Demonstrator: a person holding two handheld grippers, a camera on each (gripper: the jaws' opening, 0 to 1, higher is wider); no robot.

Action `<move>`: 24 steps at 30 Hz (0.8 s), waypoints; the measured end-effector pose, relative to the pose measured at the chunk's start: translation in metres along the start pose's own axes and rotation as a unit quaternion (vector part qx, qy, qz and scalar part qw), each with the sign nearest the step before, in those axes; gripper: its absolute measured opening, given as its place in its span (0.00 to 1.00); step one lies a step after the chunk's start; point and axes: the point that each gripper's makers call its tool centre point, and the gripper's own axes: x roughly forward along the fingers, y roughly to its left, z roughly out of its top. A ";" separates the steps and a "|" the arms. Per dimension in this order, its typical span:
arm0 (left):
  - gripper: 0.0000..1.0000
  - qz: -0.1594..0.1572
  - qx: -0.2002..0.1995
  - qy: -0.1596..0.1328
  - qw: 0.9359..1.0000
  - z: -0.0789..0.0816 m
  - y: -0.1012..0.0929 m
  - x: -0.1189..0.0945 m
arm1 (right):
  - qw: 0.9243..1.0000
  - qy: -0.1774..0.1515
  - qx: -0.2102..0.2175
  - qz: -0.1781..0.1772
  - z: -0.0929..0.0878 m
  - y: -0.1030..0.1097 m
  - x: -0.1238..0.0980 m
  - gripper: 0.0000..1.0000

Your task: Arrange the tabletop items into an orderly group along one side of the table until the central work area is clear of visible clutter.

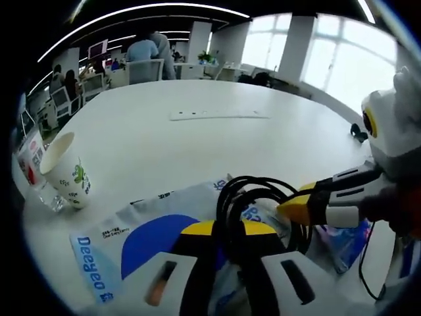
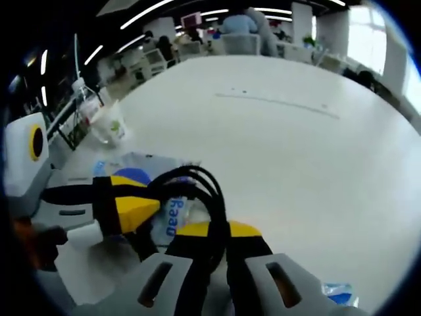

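Note:
A coil of black cable (image 1: pixel 253 197) rises over a white and blue plastic bag (image 1: pixel 141 240) at the near side of the white table (image 1: pixel 197 145). My left gripper (image 1: pixel 229 229) is shut on the coil's lower part. My right gripper (image 1: pixel 293 207) comes in from the right, its yellow tips pinched on the same coil. In the right gripper view the cable (image 2: pixel 197 187) loops up between the jaws of my right gripper (image 2: pixel 218 230), and the left gripper (image 2: pixel 141 207) meets it from the left over the bag (image 2: pixel 172 214). A white paper cup (image 1: pixel 66 171) stands left of the bag.
A flat white strip (image 1: pixel 217 115) lies mid-table and a small black object (image 1: pixel 358 131) sits at the right edge. A printed packet (image 1: pixel 29 158) stands beside the paper cup (image 2: pixel 108 125). Office chairs, desks and people are beyond the far edge.

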 end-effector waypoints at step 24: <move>0.07 -0.014 0.010 -0.018 1.000 0.010 -0.014 -0.022 | 0.999 -0.024 0.029 0.006 0.000 0.004 -0.030 0.03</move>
